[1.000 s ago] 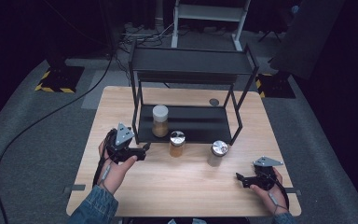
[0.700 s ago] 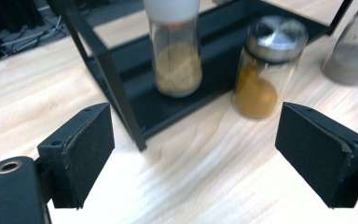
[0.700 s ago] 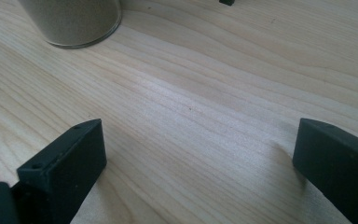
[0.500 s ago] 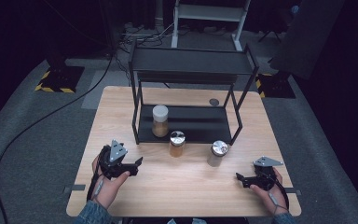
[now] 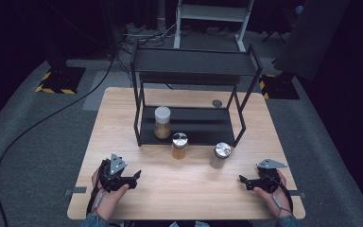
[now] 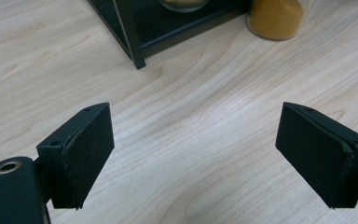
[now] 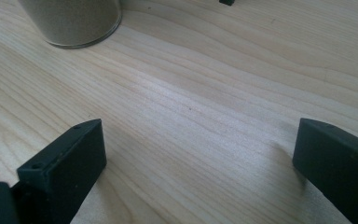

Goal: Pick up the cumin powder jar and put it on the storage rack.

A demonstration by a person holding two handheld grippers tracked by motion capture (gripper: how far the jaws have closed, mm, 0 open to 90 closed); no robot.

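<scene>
White-lidded glass jar of tan powder (image 5: 162, 122) stands on lower shelf of black metal two-tier rack (image 5: 189, 124): judged already placed. Silver-lidded glass jar of amber spice (image 5: 179, 145) and silver-lidded glass jar of grey-beige powder (image 5: 221, 155) stand on light wooden tabletop (image 5: 189, 189), just in front of rack, well apart from both tools: judged left to shelve. Left tool (image 5: 135, 178) released, empty, low over tabletop. Right tool (image 5: 242, 182) released, empty, near front edge. Top shelf bare.
</scene>
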